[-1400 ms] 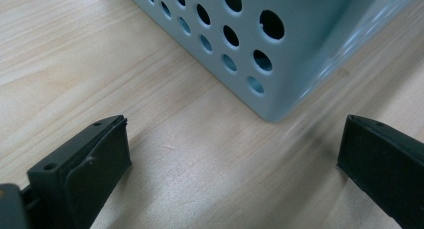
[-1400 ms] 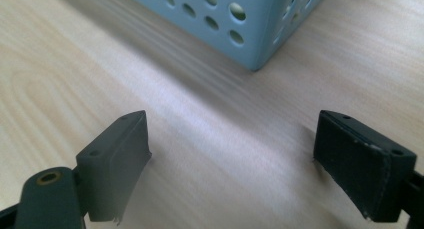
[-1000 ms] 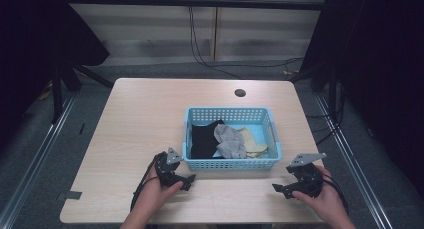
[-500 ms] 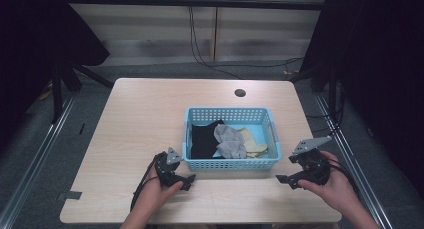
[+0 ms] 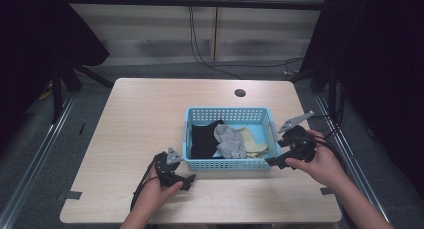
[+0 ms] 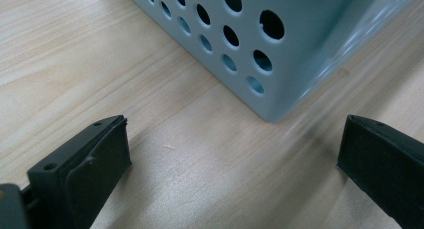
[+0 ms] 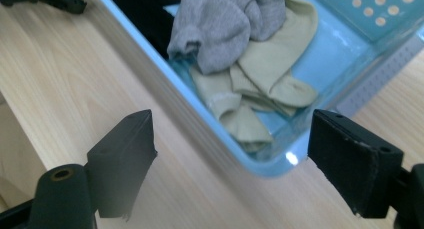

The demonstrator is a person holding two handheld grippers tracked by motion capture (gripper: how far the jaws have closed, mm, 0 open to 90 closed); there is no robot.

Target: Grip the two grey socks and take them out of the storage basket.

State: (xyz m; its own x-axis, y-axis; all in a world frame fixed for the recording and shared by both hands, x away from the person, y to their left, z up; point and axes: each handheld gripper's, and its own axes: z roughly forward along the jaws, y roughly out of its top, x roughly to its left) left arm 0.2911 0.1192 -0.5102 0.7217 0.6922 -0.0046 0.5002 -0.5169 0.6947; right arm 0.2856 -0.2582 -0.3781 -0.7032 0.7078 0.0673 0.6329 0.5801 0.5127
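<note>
the right gripper (image 5: pixel 274 161) is lifting off the table (image 5: pixel 140 109) and travelling from the near right part of the tabletop toward the blue basket (image 5: pixel 227 164). it is now hanging at the basket's near right corner, tilted over the rim, pointing at the beige socks (image 7: pixel 260 84) and grey sock (image 7: pixel 225 24) inside. its jaws are closing only slightly, standing wide with nothing gripped.
</note>
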